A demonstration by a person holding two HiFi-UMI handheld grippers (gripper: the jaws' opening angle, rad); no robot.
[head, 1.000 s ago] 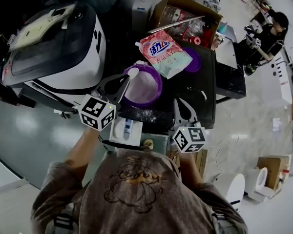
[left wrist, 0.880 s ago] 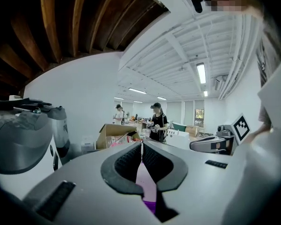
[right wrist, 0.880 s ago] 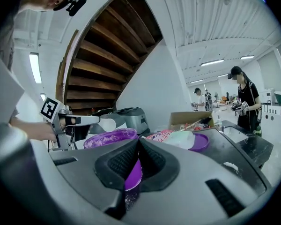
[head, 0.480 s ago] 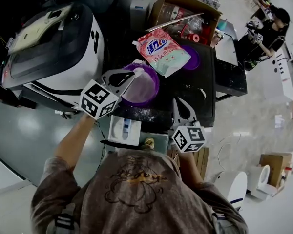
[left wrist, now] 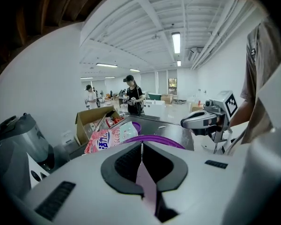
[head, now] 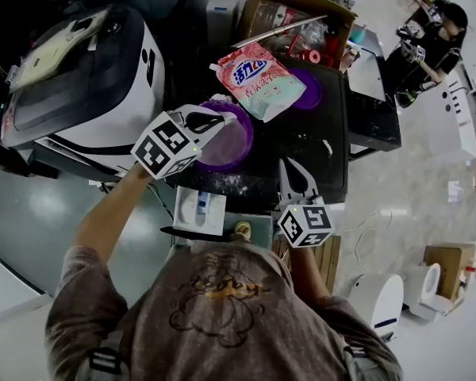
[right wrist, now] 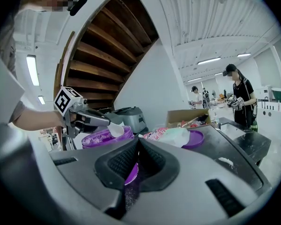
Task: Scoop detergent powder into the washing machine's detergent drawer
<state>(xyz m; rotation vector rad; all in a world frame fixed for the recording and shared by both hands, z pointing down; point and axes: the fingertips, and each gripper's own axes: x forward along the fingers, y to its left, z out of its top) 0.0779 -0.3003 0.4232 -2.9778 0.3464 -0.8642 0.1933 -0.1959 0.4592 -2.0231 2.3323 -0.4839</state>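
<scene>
Left of centre in the head view: left gripper (head: 220, 120), jaws clamped on the thin handle of a small white plastic scoop (right wrist: 114, 129), cup over the rim of the round purple plastic bowl (right wrist: 101, 138) of powder. Long axis of the scoop along the jaws, aimed at the upper right of frame, toward the pink plastic detergent bag (head: 258, 78). Right of centre, lower: right gripper (head: 285, 165), jaws pressed together on nothing, over the dark table (head: 317, 141).

Probably the drawer: white rectangular tray (head: 200, 211) with a blue insert, just below the bowl in frame, behind the scoop's aim and nearer the left gripper's side. Likely calls for drawing the scoop back toward the bottom of frame, kept level; risk of spilling with any tilt. White top-loading washing machine (head: 87, 70) at upper left, apart from all this.
</scene>
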